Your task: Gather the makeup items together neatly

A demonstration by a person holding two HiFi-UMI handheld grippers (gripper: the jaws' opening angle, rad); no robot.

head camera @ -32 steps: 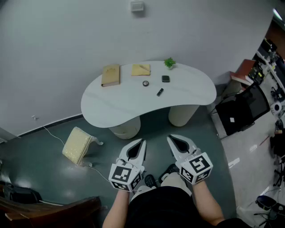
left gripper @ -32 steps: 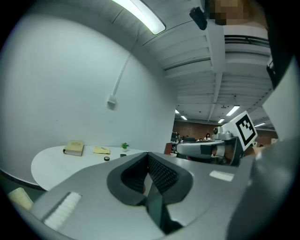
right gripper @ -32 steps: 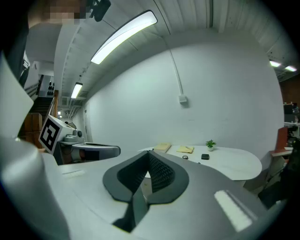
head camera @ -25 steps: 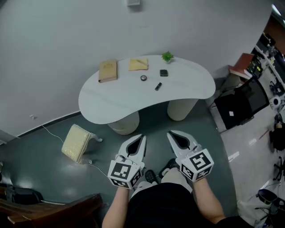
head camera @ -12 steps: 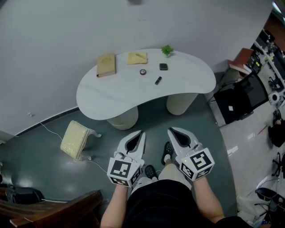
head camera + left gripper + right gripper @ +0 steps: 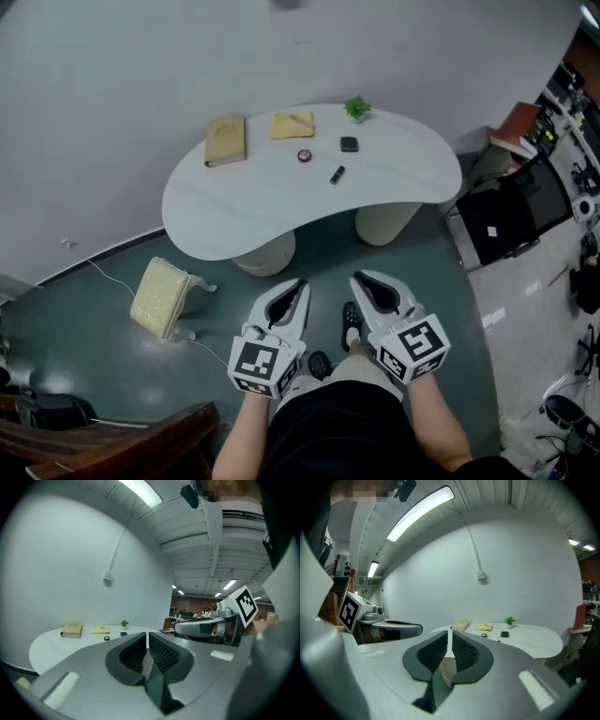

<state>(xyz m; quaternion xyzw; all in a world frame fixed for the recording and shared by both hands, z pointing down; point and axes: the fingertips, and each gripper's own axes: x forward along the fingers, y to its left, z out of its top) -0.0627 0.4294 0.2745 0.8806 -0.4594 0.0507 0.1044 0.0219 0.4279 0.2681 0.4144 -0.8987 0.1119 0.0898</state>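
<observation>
You've put a foot forward toward the white table (image 6: 281,220). The right gripper (image 6: 359,279) is clenched empty, and the left gripper (image 6: 298,285) has just cracked its jaws open, nothing between them. The compact (image 6: 349,143), round jar (image 6: 305,156) and dark tube (image 6: 337,174) lie scattered on the table's far half — untouched, so gathering hasn't begun.

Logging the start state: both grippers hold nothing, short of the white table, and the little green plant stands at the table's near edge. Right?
Not quite: the green plant stands at the white table's far edge, by the wall, as the head view shows. The rest is right.
</observation>
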